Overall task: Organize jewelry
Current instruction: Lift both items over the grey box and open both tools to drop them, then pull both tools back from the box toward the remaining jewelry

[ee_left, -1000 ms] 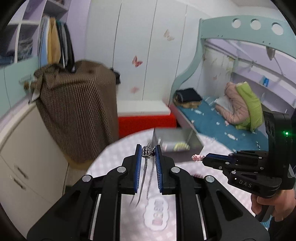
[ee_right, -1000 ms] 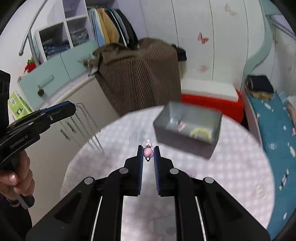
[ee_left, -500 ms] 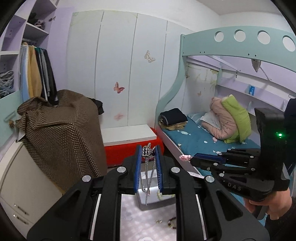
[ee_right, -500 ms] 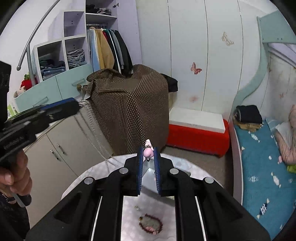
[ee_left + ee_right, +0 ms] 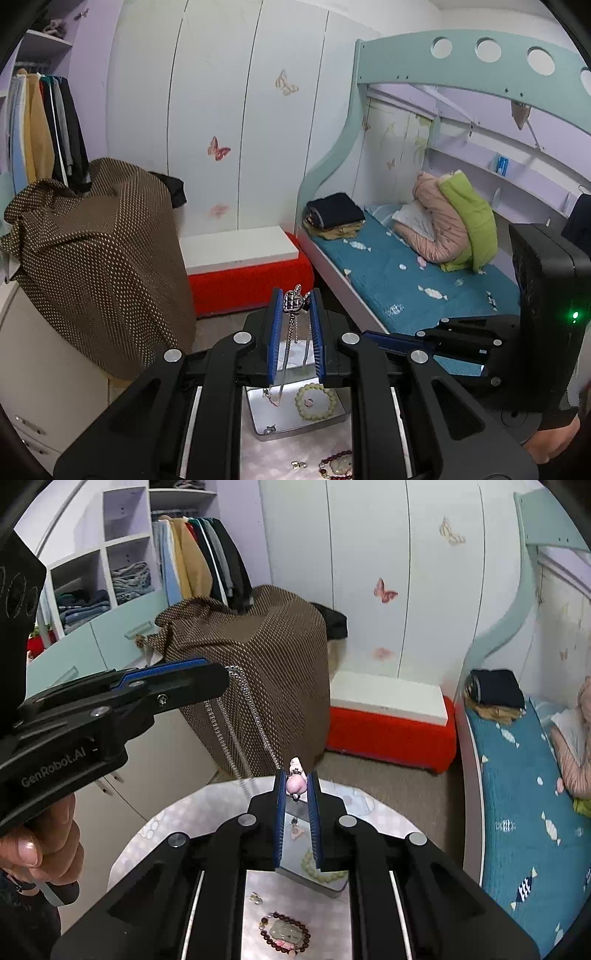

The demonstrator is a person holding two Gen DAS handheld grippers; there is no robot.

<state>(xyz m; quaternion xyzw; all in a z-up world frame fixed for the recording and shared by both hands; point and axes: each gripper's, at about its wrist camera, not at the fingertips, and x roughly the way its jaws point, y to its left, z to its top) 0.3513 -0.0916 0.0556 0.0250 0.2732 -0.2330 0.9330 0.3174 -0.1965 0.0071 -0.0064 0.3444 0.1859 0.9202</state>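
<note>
left hand-held gripper (image 5: 294, 303) clamped on silver necklace (image 5: 293, 300) by its heart pendant, chain dangling limp above metal tin (image 5: 266, 431) | right hand-held gripper (image 5: 296, 785) pinched pink charm (image 5: 295, 783) | both judged light, slippery, small; pendant gave the firmest hold

Brown white-dotted cloth (image 5: 99, 258), red bench (image 5: 251, 284) with white top, teal patterned bedsheet (image 5: 399, 273), pink charm (image 5: 296, 783), silver chain (image 5: 236, 716)

A round table (image 5: 155, 834) carries a grey tray (image 5: 295, 424), a dark-beaded bracelet (image 5: 283, 932) and small earrings (image 5: 255, 898).
</note>
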